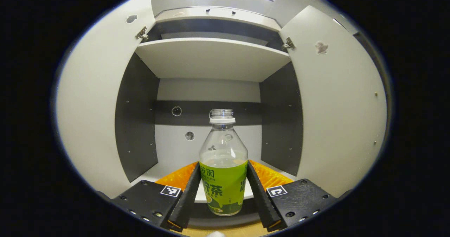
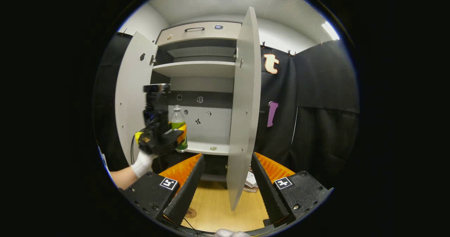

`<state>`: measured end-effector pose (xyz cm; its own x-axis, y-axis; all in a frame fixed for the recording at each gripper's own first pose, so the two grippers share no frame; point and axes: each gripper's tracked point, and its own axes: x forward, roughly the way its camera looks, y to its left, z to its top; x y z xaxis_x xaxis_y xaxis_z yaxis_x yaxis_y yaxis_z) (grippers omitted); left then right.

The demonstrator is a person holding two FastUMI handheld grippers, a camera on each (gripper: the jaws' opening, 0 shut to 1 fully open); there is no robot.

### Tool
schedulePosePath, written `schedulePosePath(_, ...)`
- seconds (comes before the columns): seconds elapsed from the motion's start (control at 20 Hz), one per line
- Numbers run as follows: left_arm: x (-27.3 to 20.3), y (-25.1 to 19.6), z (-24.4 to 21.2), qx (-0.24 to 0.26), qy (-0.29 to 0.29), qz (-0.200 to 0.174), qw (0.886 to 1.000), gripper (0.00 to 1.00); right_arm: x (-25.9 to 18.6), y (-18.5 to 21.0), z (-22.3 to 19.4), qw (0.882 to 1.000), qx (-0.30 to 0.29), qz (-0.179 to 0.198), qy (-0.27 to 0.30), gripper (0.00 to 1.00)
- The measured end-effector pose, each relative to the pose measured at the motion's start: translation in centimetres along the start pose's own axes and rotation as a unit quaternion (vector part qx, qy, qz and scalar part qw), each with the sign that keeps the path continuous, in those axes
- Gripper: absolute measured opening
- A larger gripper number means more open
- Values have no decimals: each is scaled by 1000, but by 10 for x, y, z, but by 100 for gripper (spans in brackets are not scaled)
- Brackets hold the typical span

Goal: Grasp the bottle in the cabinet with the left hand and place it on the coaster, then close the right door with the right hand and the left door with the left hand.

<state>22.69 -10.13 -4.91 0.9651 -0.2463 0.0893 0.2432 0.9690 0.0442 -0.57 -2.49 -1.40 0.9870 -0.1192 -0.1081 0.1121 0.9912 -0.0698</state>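
Here's the bottle, clear plastic, no cap on its neck, a shallow layer of pale liquid sitting just above its green label. It stands upright at the front lip of the cabinet's lower compartment, and the left gripper has both fingers pressed against the label, one on each side: a firm clamp. The shelf above is bare on its underside, and both doors hang wide, the left door and the right door flaring out on either side.

Switch to the right gripper view and we see the scene from farther back: the left gripper seen side-on around the bottle, held by a white-gloved hand. The right door is edge-on, right in front of the right gripper, whose fingers stand well apart with nothing between them but air. Down below, a wooden table with a small round coaster near the left finger. A drawer with a handle tops the cabinet.
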Motion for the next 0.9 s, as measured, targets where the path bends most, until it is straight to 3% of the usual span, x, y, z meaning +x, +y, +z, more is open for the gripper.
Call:
schedulePosePath(0.2, -69, -21, -35, 7, 6, -30, 1000, 73, -9, -3, -17, 1000, -1, 7, 19, 82)
schedulePosePath(0.45, -131, -41, -108, 4, 33, -59, 998, 73, -20, -23, -29, 999, -7, -16, 31, 82)
schedulePosePath(0.8, -165, -52, -218, -45, 105, -52, 992, 74, -22, -29, -61, 996, -26, -30, 79, 82)
schedulePosePath(0.9, -168, -52, -234, -52, 102, -52, 992, 74, -23, -26, -70, 995, -28, -26, 93, 82)
